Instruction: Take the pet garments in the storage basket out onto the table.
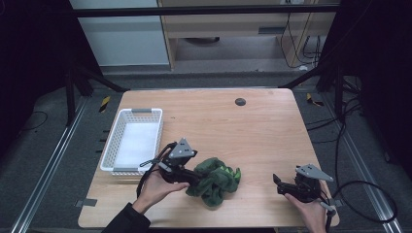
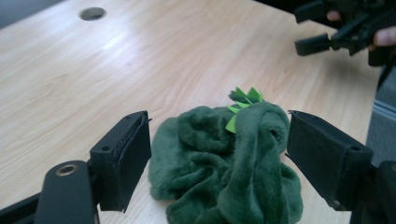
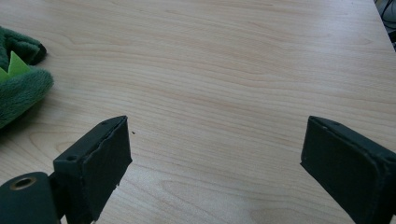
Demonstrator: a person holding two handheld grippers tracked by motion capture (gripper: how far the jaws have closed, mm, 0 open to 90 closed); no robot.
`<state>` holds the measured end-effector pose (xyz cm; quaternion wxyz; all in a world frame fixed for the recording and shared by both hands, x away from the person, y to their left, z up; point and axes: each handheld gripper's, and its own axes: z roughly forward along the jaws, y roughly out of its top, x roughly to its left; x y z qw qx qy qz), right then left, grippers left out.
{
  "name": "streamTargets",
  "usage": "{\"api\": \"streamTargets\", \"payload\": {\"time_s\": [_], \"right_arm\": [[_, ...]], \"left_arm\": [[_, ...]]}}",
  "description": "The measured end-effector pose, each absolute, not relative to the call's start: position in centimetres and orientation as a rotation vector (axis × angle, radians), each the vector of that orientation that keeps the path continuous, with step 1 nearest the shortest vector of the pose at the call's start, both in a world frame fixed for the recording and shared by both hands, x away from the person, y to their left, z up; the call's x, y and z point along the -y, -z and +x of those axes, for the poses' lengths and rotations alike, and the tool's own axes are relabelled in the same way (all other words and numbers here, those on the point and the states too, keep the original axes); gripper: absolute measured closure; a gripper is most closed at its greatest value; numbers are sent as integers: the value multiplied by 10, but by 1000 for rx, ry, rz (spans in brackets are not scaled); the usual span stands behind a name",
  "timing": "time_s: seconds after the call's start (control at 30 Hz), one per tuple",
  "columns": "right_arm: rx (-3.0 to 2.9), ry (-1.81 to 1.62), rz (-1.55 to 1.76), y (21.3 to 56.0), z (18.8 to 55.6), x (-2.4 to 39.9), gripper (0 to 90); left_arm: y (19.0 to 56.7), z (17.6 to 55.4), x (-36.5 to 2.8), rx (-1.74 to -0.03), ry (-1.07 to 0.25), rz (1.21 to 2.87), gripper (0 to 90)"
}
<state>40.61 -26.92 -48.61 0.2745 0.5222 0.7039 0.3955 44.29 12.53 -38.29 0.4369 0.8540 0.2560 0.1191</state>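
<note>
Dark green plush toy with lime-green felt spikes (image 1: pixel 214 180) was seen crumpled on the light wooden table (image 1: pixel 252 131), near the front edge, left of centre. Left tool (image 1: pixel 187 177) was held right at the toy's left flank, pointing toward it along the table. In the left gripper view its jaws were spread wide, with the plush (image 2: pixel 229 163) heaped between and just beyond them. The right pad (image 2: pixel 322 161) looked to be brushing the fabric edge, the left pad (image 2: pixel 122 156) stood apart from it; no pinch was made.

Right tool (image 1: pixel 279 183) was held well apart to the toy's right, jaws likewise spread over bare wood. In the right gripper view just a corner of the toy (image 3: pixel 21 88) was caught at the left edge.

Key relation: the toy lay directly ahead of the left tool, and its long axis ran roughly left-front to right-back across the table, so the left hand (image 1: pixel 155 190) was judged the nearer by far. White perforated plastic basket (image 1: pixel 132 141) sat just behind and left of that hand, nothing inside as far as could be made out.

Hard to read: the toy's shape was lost in folds, so head and limbs could not be told. Its near-left side was covered by the left tool in the high view. Its lower part was cut off by the frame in the left gripper view.
</note>
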Motion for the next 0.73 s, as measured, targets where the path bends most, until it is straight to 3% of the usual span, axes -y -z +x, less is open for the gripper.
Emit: {"api": "streamTargets", "payload": {"time_s": [0.33,0.73], "right_arm": [[-1885,-1060,1395,486,406,269,80],[-1888,-1060,1405,486,406,269,79]], "left_arm": [[395,425,-174,-803,-395,1970,214],[423,403,-222,-954,-476,1899,235]]}}
